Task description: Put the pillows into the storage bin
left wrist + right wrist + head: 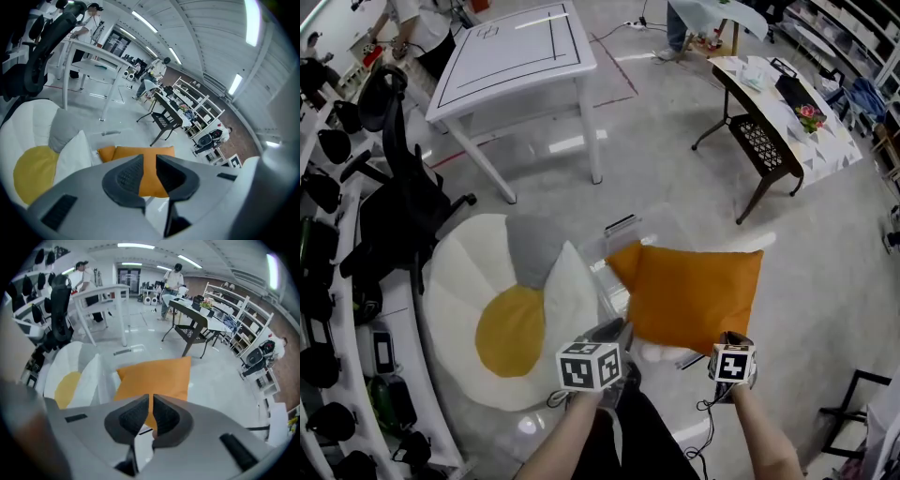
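Observation:
An orange pillow (694, 295) lies flat across the top of a clear plastic storage bin (622, 227), covering most of it. Left of the bin, a large flower-shaped cushion (502, 309) in white, yellow and grey rests on the floor. My left gripper (612, 332) hovers at the pillow's near left corner. It is open and nothing lies between its jaws (147, 171). My right gripper (733, 341) is at the near right corner, its jaws (151, 411) parted by a narrow slit and holding nothing. Both gripper views show the pillow (157, 376) just ahead.
A white table (516, 56) stands beyond the bin. A black office chair (394, 187) and racks of dark gear line the left side. A black-framed table (769, 122) is at the right rear. People stand far back. Bare grey floor lies to the right of the bin.

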`<state>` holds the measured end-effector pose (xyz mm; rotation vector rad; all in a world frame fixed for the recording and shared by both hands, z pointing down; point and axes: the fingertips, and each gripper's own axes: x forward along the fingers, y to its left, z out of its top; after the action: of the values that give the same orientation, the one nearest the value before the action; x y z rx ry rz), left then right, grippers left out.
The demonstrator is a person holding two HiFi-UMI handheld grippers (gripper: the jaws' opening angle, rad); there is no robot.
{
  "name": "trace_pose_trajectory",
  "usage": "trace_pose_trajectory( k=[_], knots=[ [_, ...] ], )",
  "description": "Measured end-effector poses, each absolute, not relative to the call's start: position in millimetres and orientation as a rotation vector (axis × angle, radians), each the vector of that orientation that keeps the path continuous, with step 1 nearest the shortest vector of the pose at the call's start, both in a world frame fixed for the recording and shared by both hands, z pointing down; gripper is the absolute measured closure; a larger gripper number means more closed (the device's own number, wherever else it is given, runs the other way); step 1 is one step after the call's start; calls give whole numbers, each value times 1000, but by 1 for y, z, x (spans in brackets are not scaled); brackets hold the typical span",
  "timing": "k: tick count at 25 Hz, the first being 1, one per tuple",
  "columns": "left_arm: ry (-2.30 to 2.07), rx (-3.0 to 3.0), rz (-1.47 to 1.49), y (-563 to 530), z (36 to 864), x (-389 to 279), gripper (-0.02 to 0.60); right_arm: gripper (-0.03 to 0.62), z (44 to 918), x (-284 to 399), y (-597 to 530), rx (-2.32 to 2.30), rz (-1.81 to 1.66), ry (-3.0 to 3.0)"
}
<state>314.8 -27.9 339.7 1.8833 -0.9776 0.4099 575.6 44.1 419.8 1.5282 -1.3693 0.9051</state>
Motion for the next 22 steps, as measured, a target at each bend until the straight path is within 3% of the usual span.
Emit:
trace_pose_trajectory(
  k=[12,22],
  knots=[
    [-992,1958,472,-6,322,322,502,585,335,477,13,1675,1010,-1868],
    [-1118,2025,428,1,281,301,515,594,267,434,24,1664,1117,-2104]
  ],
)
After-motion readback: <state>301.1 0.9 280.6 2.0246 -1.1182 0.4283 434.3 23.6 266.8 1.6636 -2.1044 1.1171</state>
